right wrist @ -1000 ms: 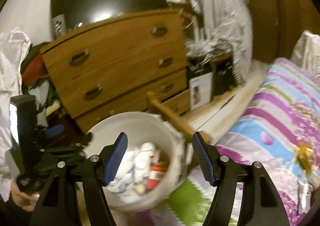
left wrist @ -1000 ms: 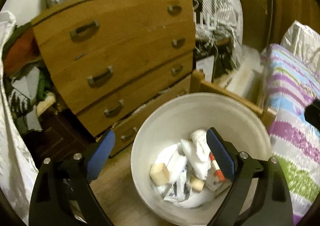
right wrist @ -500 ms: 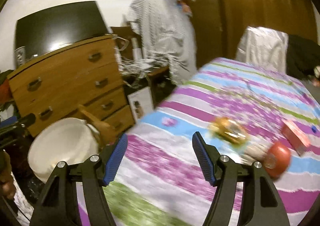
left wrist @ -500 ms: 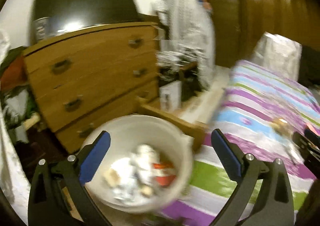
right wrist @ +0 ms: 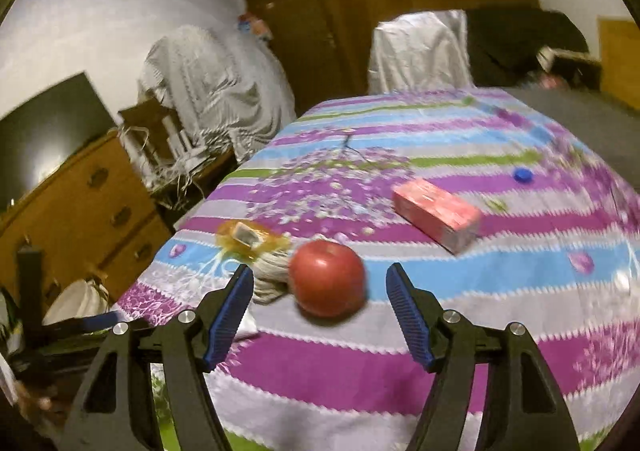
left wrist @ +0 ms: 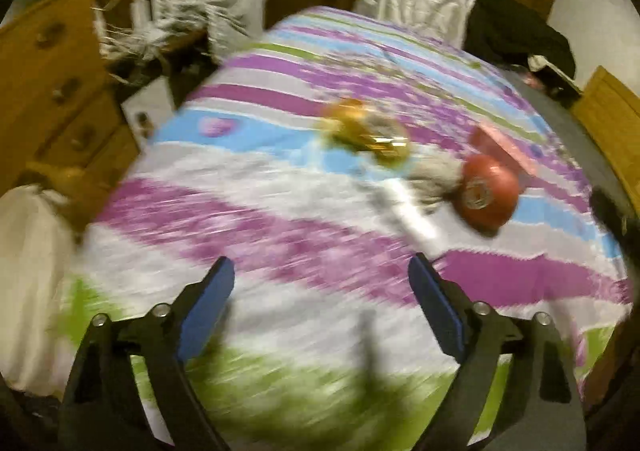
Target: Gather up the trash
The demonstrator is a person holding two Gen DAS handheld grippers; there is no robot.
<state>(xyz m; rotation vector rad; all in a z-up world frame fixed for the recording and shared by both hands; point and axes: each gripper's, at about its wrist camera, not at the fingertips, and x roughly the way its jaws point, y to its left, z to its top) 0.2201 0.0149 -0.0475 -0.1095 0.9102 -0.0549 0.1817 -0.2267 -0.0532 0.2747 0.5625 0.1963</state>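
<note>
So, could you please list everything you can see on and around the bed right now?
bedspread: one, purple, blue, green and white stripes, covering the bed
red round item: one, red, on the bedspread just ahead of the right gripper
pink box: one, pink, lying further back on the bedspread
yellow wrapper: one, yellow-orange, near the bed's left edge
grey crumpled piece: one, grey-white, beside the red round item
blue cap: one, blue, far side of bedspread
white bucket: one, white, on the floor left of the bed
dresser: one, brown wood, at left
left gripper: closing, nothing between the jaws
right gripper: open, empty
</note>
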